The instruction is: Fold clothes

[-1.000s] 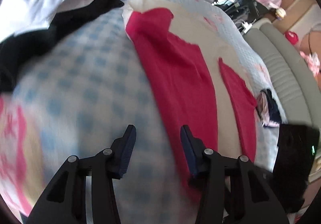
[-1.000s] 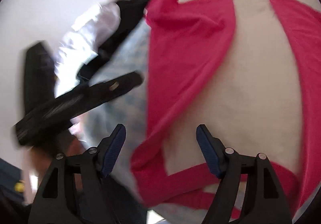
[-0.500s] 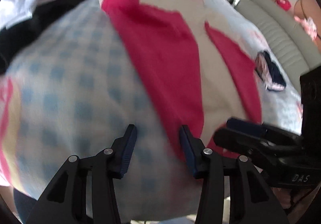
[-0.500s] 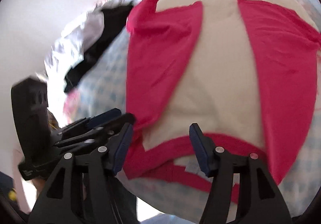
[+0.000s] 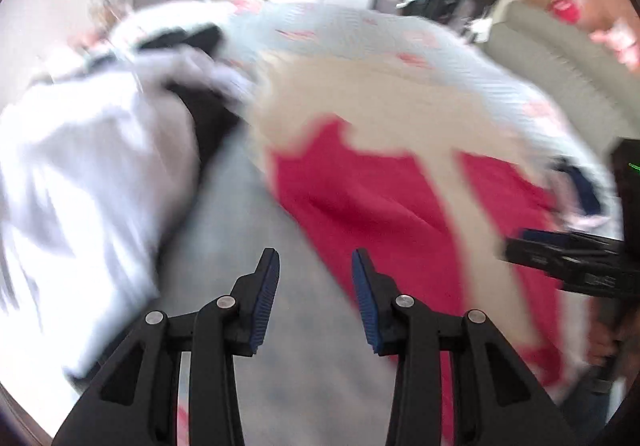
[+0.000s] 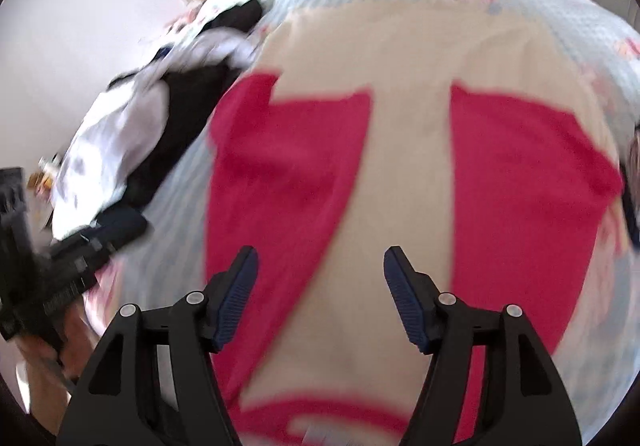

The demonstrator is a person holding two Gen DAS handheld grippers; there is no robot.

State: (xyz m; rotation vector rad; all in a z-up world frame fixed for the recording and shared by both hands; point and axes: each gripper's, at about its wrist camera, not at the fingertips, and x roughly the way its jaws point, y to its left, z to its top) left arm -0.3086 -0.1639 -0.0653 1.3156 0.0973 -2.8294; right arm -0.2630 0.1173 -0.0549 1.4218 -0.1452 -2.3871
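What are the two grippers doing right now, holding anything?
Left gripper: closing, nothing between its fingers, above the bedspread.
Right gripper: opening, nothing held, over the red and cream garment.

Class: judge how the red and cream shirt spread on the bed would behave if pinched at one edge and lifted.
The red and cream shirt lies flat with soft creases, so it would probably droop limply. Thin cloth like this is likely light. Its folded-in red panels may slide open when lifted.
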